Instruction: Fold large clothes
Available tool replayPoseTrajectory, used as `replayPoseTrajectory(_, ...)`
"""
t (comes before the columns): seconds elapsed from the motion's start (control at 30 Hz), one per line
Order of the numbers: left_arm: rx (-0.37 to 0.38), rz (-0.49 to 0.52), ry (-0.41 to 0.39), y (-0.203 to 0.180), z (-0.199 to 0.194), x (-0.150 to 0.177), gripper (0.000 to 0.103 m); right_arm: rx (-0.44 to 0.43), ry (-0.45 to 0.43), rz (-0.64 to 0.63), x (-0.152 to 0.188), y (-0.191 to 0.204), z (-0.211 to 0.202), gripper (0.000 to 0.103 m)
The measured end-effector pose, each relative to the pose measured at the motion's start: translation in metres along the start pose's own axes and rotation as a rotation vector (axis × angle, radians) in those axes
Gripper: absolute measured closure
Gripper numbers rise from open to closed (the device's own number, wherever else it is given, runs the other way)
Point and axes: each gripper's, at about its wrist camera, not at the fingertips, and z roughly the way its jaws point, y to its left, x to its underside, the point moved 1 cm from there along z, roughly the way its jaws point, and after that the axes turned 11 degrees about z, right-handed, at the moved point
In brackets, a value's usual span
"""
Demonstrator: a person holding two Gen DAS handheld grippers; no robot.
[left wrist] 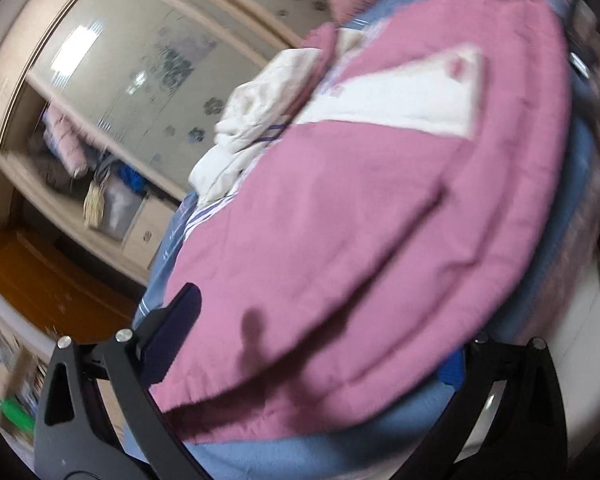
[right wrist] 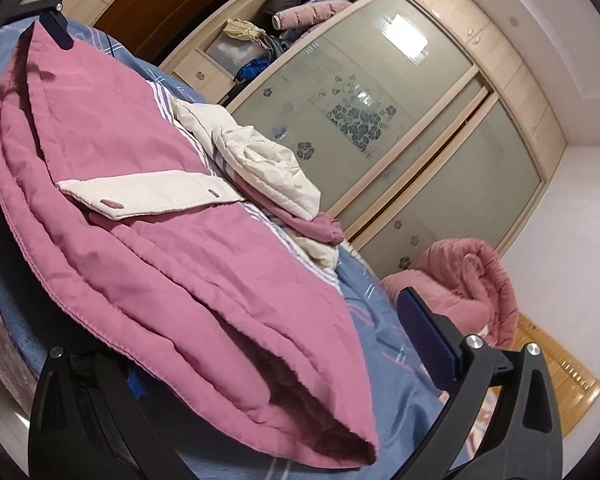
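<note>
Pink padded jacket lies folded over on the blue bedsheet, cream lining flap with a buttonhole turned out on top; its cream inner side and a pink cuff bunch at the far edge. Same jacket fills the left wrist view, blurred by motion, white flap toward the far right.

Right gripper: fingers wide apart, straddling the near hem of the jacket. Right finger pad is bare over the sheet, not touching fabric; left finger is hidden under the jacket edge, contact unclear.

Left gripper: fingers also spread, jacket's corner lying between them. Left pad sits just beside the pink edge; right finger mostly covered by cloth, can't tell if it touches. In the right wrist view the left gripper shows at the far left corner of the jacket.

Beyond the bed: wardrobe with frosted floral sliding doors, one open bay stuffed with clothes. Rolled pink quilt at the far right of the bed.
</note>
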Motion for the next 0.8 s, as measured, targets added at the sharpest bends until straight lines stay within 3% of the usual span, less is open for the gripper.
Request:
replayPoseTrajectory(0.2,0.155,-0.381,0.024,0.048,0.026,0.004,0.002,-0.024,0.104,0.055,0.008,0.001,0.019,0.001)
replayPoseTrajectory(0.27,0.195,-0.435,0.03,0.051,0.032,0.009,0.01,-0.02,0.143,0.06,0.013,0.002,0.026,0.002)
replayPoseTrajectory(0.37,0.206,-0.421,0.033,0.044,0.035,0.008,0.025,-0.033,0.212,0.068,0.02,0.005,0.037,0.026)
replayPoseTrajectory(0.43,0.207,-0.424,0.029,0.04,0.032,0.008,0.031,-0.046,0.254,0.071,0.025,0.007,0.044,0.048)
replayPoseTrajectory(0.5,0.224,-0.465,0.034,0.042,0.035,0.01,0.031,-0.056,0.289,0.081,0.028,0.009,0.051,0.06)
replayPoseTrajectory(0.63,0.249,-0.562,0.043,0.046,0.037,0.017,0.032,-0.049,0.324,0.12,0.03,0.008,0.057,0.073)
replayPoseTrajectory(0.8,0.264,-0.589,0.07,0.046,0.042,0.016,0.033,-0.04,0.371,0.176,0.03,0.005,0.065,0.08)
